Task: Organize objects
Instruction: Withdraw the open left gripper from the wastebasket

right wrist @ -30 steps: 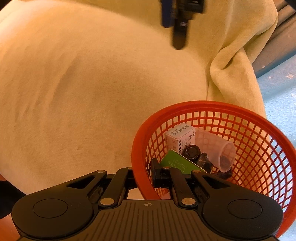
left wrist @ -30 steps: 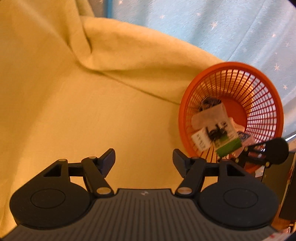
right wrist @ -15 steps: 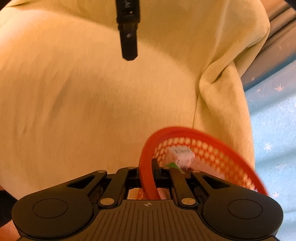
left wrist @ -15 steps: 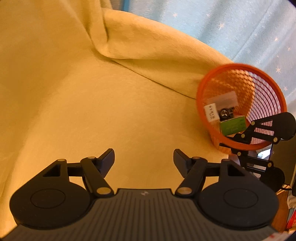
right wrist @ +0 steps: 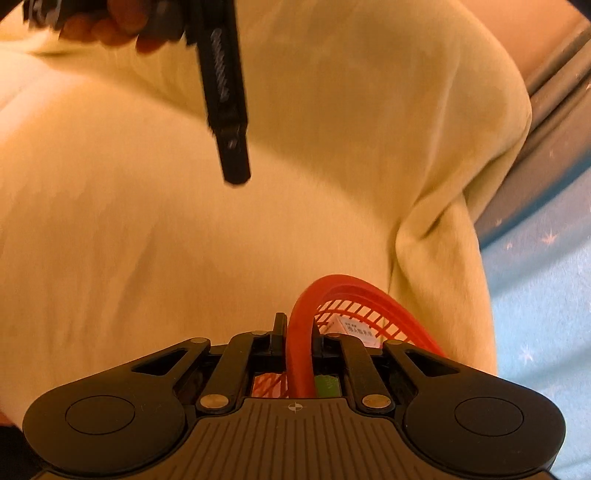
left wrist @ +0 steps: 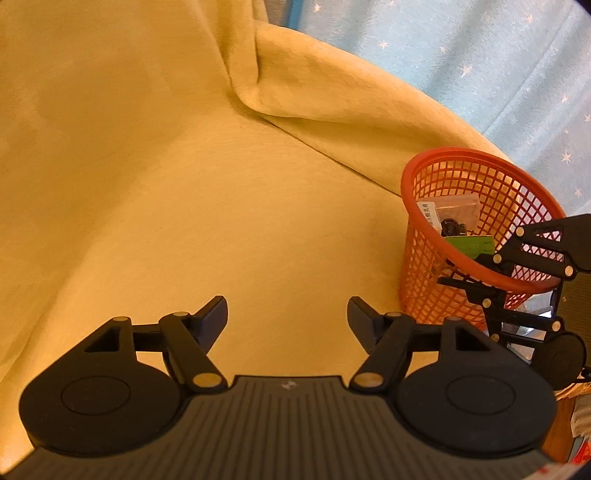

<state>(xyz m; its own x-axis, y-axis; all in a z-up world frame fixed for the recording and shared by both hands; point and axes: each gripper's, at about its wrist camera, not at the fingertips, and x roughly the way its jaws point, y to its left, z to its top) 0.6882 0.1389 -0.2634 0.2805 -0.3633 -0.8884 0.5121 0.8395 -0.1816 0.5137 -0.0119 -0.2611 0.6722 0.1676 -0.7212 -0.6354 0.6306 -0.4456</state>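
An orange mesh basket (left wrist: 436, 192) stands at the right of the left wrist view on a yellow cloth. Inside lie a white box (left wrist: 428, 216), a small black item (left wrist: 451, 227) and a green packet (left wrist: 471, 245). My right gripper (left wrist: 480, 273) is shut on the basket's near rim. In the right wrist view that rim (right wrist: 299, 354) runs between the right gripper (right wrist: 298, 332) jaws, one finger outside the wall, one inside. My left gripper (left wrist: 287, 314) hangs open over bare cloth, holding nothing. It shows again as a dark bar (right wrist: 225, 99) in a person's hand (right wrist: 122, 22).
Yellow cloth (left wrist: 184, 184) covers the whole surface, with a raised fold (left wrist: 251, 96) at the back. Blue star-patterned fabric (left wrist: 480, 66) lies behind and right of the basket. Grey bars (right wrist: 554, 92) run at the upper right of the right wrist view.
The basket, tipped toward the left camera a second ago, has been brought upright and lifted by the right gripper. The left gripper has swung closer to the right one.
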